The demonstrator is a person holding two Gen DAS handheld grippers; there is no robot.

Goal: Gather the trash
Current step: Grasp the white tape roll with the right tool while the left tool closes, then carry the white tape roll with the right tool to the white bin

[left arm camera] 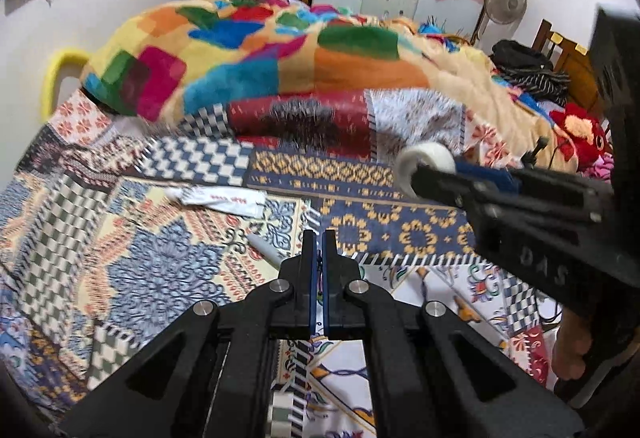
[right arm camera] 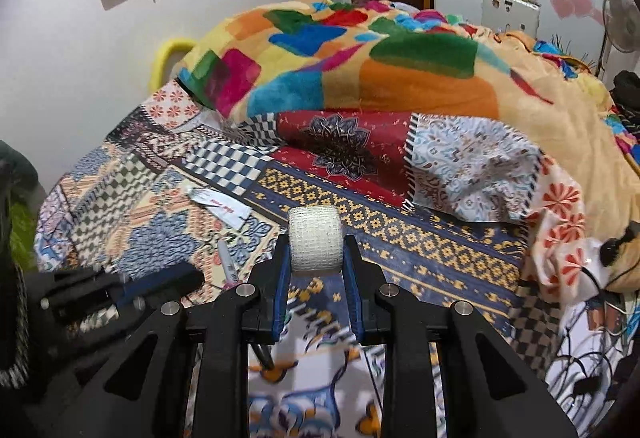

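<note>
The right tool clamps a white gauze roll above the bed; carry it level and keep the squeeze. The left tool is shut, seemingly empty. A wrapper remains near the bed's left edge.

Your left gripper is closed with nothing visible between its jaws, above the bedspread. Your right gripper clamps a white roll near the bed's right edge.

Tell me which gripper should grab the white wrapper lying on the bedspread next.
Probably left. The left gripper looks shut on nothing visible and sits nearer the white wrapper; the right gripper already holds the gauze roll.
</note>
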